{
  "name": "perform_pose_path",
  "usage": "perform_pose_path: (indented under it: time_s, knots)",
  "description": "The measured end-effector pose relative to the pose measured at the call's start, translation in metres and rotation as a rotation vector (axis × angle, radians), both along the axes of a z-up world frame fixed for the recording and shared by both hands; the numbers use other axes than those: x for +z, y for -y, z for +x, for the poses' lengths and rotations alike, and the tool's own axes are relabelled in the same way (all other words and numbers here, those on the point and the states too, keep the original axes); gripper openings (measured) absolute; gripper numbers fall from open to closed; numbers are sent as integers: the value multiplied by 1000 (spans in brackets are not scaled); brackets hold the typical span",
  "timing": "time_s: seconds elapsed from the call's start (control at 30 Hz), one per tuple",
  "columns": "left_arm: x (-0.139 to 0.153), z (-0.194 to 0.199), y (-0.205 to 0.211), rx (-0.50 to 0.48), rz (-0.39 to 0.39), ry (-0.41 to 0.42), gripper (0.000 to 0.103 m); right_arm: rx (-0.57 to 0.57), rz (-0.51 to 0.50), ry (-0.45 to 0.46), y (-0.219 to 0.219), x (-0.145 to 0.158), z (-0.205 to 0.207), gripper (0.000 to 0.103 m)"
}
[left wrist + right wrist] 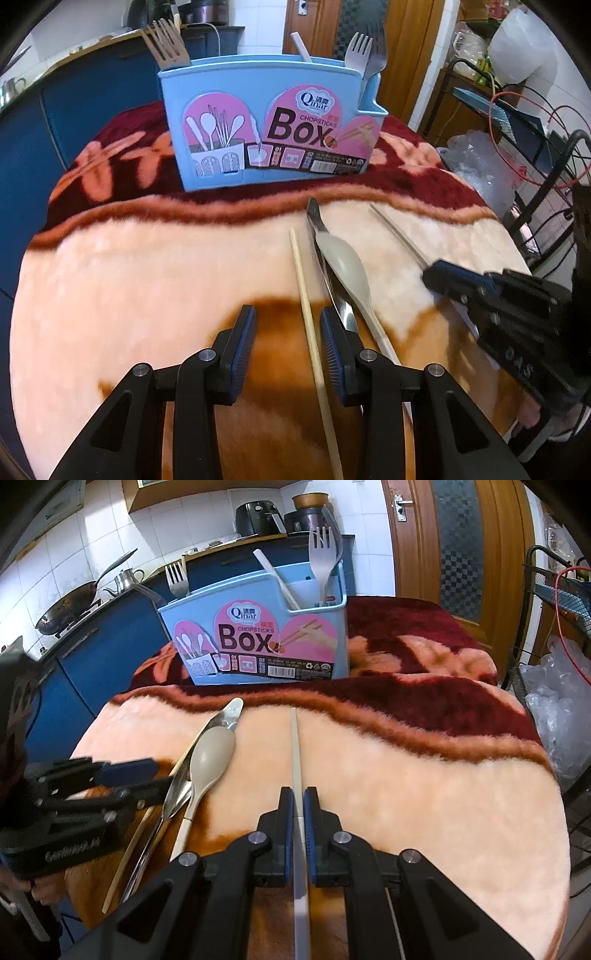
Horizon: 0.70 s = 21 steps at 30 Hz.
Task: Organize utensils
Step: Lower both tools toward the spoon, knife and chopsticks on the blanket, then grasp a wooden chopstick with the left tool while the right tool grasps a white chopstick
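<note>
Fleecy blanket (147, 258), cream and rust with a maroon floral band, covers the desk. Left wrist view: left tool (288, 328) spread apart, blue ribbed pads either side of a pale wooden chopstick (306, 306) lying flat on the blanket, pads not pressing it. Just right of it a steel spoon (317, 221) with a beige plastic spoon (343, 266) lying on top, handles running toward the near edge. Light-blue utensil box (266, 122) with pink "Chopsticks Box" label stands upright at the far edge on the maroon band; forks stick out at both ends, a white handle in the middle. Right tool (439, 275) comes in from the right edge, tips low at the blanket on a thin pale chopstick.

Right wrist view: right tool (299, 801) clenched on a white flat chopstick (295, 746), which runs straight ahead toward the box (258, 638), far part on the blanket. Left tool (147, 775) near the left edge, over the two spoons and wooden chopstick. Box holds steel forks (325, 561) in its right compartment.
</note>
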<state>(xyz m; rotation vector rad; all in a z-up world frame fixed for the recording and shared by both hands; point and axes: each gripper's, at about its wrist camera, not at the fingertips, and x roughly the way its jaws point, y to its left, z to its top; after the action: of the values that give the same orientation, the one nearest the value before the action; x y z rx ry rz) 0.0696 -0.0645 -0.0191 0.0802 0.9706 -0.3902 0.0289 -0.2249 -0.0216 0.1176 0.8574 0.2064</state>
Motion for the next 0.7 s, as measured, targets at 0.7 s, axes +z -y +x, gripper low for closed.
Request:
perform_pose_path:
  time_s: [0.7]
  knots:
    - [1,20,8,-16,-12,-18,10,21,-4,-20,0,-1,4,9]
